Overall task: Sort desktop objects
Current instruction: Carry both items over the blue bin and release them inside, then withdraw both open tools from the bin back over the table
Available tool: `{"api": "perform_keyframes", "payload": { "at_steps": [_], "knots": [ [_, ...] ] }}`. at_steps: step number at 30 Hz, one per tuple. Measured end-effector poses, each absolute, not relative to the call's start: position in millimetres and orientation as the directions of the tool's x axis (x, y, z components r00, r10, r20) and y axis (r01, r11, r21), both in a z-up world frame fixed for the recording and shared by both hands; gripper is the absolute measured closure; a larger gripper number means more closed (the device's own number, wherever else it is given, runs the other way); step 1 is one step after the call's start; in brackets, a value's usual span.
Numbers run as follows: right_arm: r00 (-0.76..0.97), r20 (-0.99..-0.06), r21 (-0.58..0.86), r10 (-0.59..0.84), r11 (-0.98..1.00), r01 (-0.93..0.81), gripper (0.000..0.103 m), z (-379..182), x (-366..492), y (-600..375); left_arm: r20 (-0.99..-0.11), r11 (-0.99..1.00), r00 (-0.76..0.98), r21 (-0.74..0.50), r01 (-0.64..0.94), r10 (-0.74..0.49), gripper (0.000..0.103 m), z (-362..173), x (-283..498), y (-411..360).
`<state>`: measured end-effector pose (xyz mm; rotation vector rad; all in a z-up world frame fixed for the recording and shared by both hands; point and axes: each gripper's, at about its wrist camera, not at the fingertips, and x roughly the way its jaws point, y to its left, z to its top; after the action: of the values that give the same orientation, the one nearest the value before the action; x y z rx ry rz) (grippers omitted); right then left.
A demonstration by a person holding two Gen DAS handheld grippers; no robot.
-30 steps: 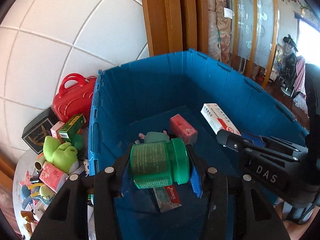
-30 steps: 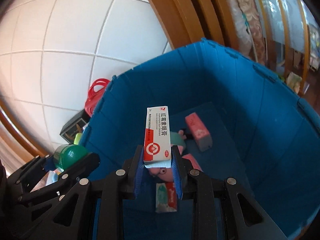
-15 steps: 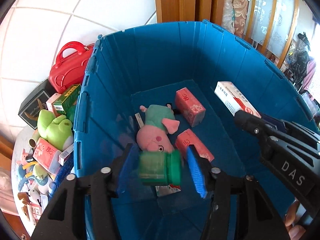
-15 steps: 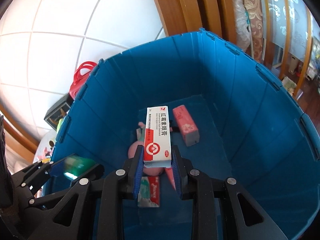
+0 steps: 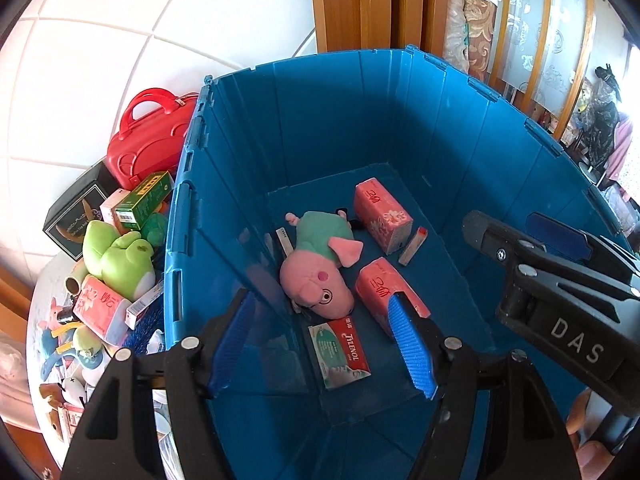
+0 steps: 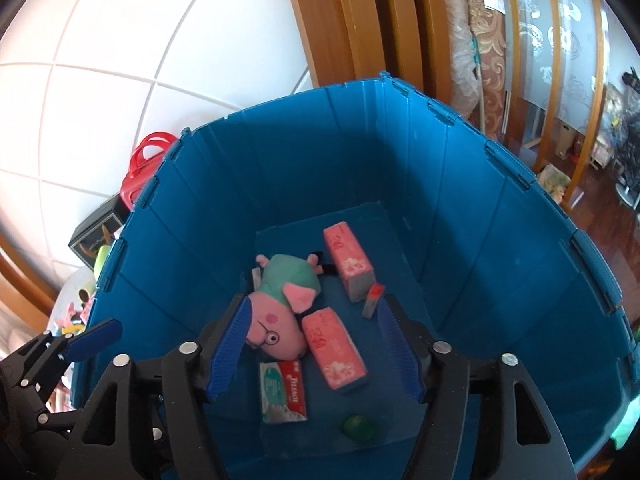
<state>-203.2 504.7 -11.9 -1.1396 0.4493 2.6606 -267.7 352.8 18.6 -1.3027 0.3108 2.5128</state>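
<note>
White tiled wall (image 5: 120, 40), wooden frame (image 5: 352, 4), blue crate (image 5: 340, 120) on cluttered table (image 5: 44, 280), both grippers' fingers just opened, empty.

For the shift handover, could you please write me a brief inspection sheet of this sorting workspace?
Surface: round table, crowded at the left of the bin.
Job's things: blue bin holds pig plush, two pink tissue packs, Tylenol box, slim ointment box, green jar.
Clutter: red case, green frog plush, small boxes beside the bin.
Grippers: left gripper and right gripper both open and empty above the bin, jaws just opened.
Cables: nothing seen.
Surroundings: white tiled wall, wooden frame.
</note>
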Motion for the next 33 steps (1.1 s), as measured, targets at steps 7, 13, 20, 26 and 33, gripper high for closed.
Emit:
{"api": "perform_keyframes", "payload": {
  "at_steps": [7, 13, 20, 26, 33],
  "knots": [
    [-0.681, -0.727, 0.18, 0.085, -0.934, -0.309, 0.01, -9.5, -201.3, 499.7, -0.8, -0.938, -0.576, 0.052, -0.343, 0.166, 0.035, 25.4, -263.7, 345.0],
    [-0.71, -0.699, 0.193, 0.084, -0.934, -0.301, 0.0, -0.7, -192.9, 490.6, -0.76, -0.948, -0.627, 0.042, -0.314, 0.174, 0.035, 42.8, -253.6, 322.5],
    [-0.747, -0.66, 0.202, 0.074, -0.941, -0.272, 0.0, 15.1, -184.5, 463.0, -0.715, -0.965, -0.682, 0.037, -0.26, 0.156, 0.035, 59.4, -234.3, 271.6],
    [-0.779, -0.627, 0.213, -0.018, -0.966, -0.15, 0.0, 29.1, -185.4, 407.9, -0.683, -0.987, -0.725, 0.039, -0.159, 0.09, 0.034, 54.9, -214.7, 201.5],
    [-0.773, -0.617, 0.195, -0.145, -0.98, 0.029, 0.0, 29.3, -196.6, 311.1, -0.65, -0.998, -0.759, 0.055, -0.011, -0.027, 0.034, 33.0, -183.0, 100.0]
  ]
}}
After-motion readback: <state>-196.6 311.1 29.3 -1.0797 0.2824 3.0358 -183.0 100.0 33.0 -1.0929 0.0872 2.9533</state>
